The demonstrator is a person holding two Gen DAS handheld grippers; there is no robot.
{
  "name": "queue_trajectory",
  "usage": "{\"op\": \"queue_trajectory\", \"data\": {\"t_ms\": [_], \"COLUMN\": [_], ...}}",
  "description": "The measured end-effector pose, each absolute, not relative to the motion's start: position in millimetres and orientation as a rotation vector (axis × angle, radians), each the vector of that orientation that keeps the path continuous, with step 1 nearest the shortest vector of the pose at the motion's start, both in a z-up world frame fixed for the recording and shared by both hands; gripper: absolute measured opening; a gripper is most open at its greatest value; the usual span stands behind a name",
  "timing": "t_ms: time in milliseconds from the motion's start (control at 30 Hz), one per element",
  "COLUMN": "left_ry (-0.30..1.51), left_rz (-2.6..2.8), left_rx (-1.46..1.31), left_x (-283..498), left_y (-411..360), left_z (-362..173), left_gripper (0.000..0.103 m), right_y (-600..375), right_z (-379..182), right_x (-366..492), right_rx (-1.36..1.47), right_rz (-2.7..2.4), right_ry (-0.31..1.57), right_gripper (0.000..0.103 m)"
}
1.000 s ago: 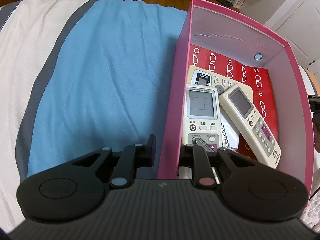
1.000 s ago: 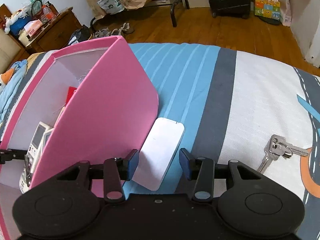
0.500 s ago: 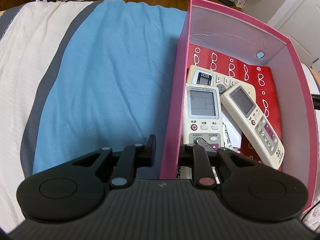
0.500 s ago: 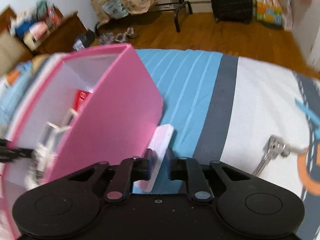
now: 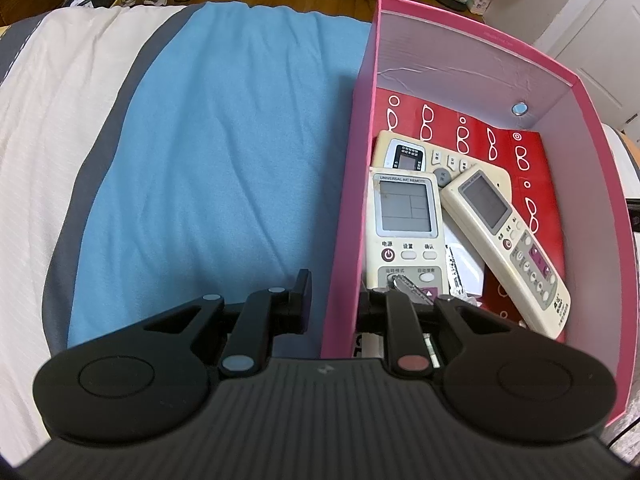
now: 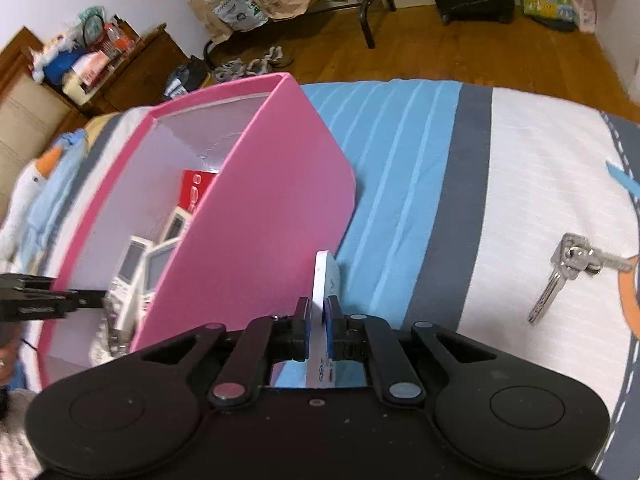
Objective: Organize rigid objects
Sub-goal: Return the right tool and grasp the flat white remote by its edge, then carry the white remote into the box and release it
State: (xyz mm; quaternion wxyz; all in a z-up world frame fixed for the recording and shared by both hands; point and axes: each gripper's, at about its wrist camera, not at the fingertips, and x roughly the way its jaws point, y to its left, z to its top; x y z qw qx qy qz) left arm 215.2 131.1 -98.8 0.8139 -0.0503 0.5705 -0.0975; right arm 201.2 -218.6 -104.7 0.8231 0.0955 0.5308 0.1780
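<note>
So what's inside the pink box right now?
In the pink box lie three remotes, fanned over each other, a metal key, and a white sheet on red paper printed with glasses. Its near end is hidden behind the left gripper.

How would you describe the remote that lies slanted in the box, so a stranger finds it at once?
Find the pink box on the bed. Three remotes lie inside on a red sheet. The slanted remote is the long cream one by the right wall, the only one with purple buttons.

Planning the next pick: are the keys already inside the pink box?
No. The keys lie on the bedspread, well apart from the pink box.
</note>
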Motion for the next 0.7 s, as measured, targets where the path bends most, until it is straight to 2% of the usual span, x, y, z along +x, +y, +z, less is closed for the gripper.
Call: {"op": "queue_trajectory", "data": {"t_ms": [33,67,133,367,700], "left_ry": [1.217,1.217,1.215,1.214,1.209], "left_rz": [-0.208,-0.207,-0.207,-0.202,-0.191], "left_rx": [-0.107,-0.106,-0.105,-0.097,-0.074], "left_x": [215,215,215,214,210], "left_y": [131,131,130,129,125], "left_z": [-99,-99,-99,-98,-97], "left_gripper": [0.018,0.018,0.018,0.018,0.018], "right_y": [-212,-209,-210,-222,-187], "right_z": [-107,-110,-110,-63,16], "right_x": [202,202,201,173,115], "right_rx": [0.150,0.108,0.105,0.089,0.050], "right_rz": [0.359,0.344,0.344,0.300,0.475], "right_ry": [1.136,1.132,1.124,1.008,0.662], "right_gripper": [0.014,0.015,0.008,0.007,0.008]}}
